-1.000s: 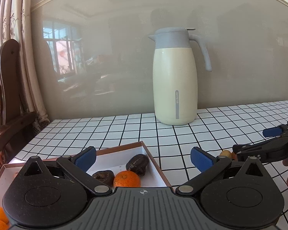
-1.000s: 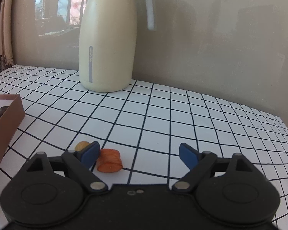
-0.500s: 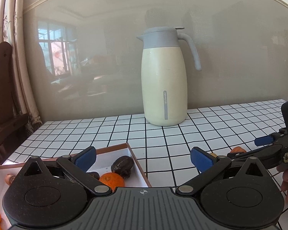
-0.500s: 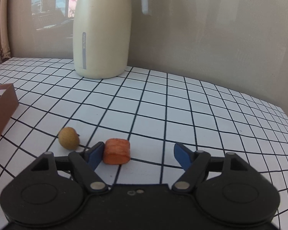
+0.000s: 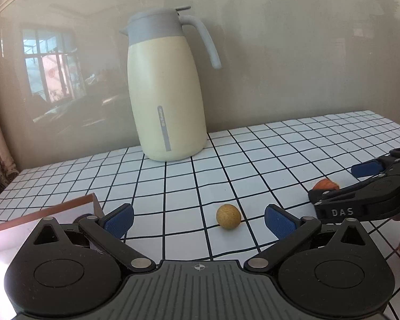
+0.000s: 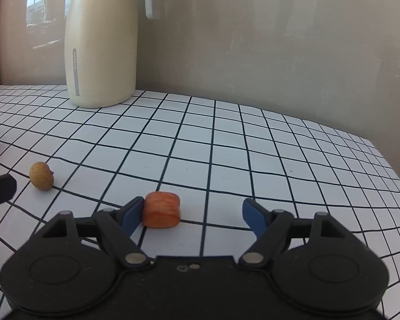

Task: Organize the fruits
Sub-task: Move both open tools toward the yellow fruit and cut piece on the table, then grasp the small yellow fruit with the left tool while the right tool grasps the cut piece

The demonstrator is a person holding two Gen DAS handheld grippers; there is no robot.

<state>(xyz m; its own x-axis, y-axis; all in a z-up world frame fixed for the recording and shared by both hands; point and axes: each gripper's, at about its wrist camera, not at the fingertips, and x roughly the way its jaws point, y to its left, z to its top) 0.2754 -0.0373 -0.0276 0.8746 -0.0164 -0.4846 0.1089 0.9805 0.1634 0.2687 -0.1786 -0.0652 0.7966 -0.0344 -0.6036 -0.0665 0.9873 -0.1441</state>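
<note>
The orange piece point(image 6: 161, 209) lies on the gridded table point(image 6: 226, 160), a short ribbed chunk with its long axis running left to right across the right wrist view, its cut end facing the camera. It sits between the wide-open jaws of the right gripper point(image 6: 192, 214), touching or just beside the left pad; the right pad is well apart. From the left wrist it shows only as a sliver point(image 5: 326, 185) behind the right gripper point(image 5: 360, 200). The round tan fruit point(image 5: 228, 216) rests between the parted, empty jaws of the left gripper point(image 5: 198, 220). The box point(image 5: 40, 214) is cut off at left, its contents hidden. A jug point(image 5: 168, 88) stands behind.
</note>
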